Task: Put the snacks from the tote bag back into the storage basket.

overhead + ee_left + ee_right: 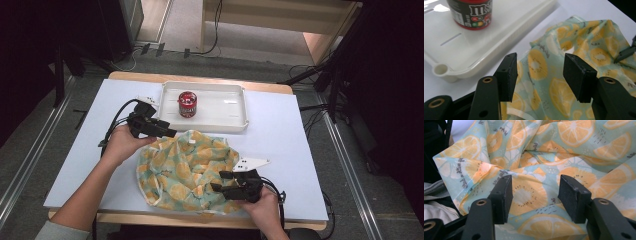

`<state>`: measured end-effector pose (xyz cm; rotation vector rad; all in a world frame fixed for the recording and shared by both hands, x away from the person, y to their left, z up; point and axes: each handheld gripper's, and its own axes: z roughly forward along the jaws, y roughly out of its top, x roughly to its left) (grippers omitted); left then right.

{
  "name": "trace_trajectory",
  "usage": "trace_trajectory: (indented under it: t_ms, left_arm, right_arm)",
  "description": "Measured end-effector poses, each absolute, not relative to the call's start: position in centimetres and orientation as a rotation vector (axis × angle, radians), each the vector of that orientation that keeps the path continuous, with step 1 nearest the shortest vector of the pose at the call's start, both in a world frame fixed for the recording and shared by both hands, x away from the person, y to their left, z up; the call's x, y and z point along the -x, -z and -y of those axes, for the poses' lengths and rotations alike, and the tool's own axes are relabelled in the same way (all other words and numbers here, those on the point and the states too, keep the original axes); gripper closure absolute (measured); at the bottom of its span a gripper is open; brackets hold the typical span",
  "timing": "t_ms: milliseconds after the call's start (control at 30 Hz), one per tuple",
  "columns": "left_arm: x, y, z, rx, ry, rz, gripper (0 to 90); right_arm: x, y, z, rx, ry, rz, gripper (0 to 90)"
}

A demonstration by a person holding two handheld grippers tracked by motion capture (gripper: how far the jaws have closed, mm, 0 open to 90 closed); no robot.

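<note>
We start at the left tool (pixel 167 133), mid-left of the high view: its jaws stand moderately wide with nothing pinched, and in the left gripper view the pads frame a patch of the cloth (pixel 187 172) without pressing it. The cloth's upper-left edge lies right under and just beyond those tips, toward the centre of the frame, so we judge that the next grasp turns on this edge sitting directly ahead of the left tool. The left hand (pixel 121 145) holds the tool nearly level, pointing right along the table (pixel 75 165), forearm entering from the lower left. The right tool (pixel 218 187) sits at the lower middle, over the cloth's near right part, jaws also apart; in the right gripper view crumpled folds lie between and behind the pads, none clamped as far as we can tell. It points left, hand (pixel 265 205) at the bottom edge. The cloth is a rumpled heap with no clear long axis, centre of the table, each tool at an opposite corner. Beyond it, top centre, the white tray (pixel 235 107) holds a red can (pixel 187 104), upright, apart from the cloth.
</note>
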<state>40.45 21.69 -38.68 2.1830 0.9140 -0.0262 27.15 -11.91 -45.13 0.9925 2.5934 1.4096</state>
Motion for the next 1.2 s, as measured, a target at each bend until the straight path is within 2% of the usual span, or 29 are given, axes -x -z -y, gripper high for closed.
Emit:
trace_trajectory:
  t_ms: [733,1200]
  left_arm:
    - [-34.8,39.6,-21.5,-2.153,0.014,-0.829,40.1]
    - [-34.2,40.6,-21.4,-2.159,0.03,-0.804,37.7]
  right_arm:
    - [-27.2,45.2,11.9,-1.006,-1.406,-2.597,44.2]
    - [-27.3,45.3,11.9,-0.999,-1.399,-2.605,44.1]
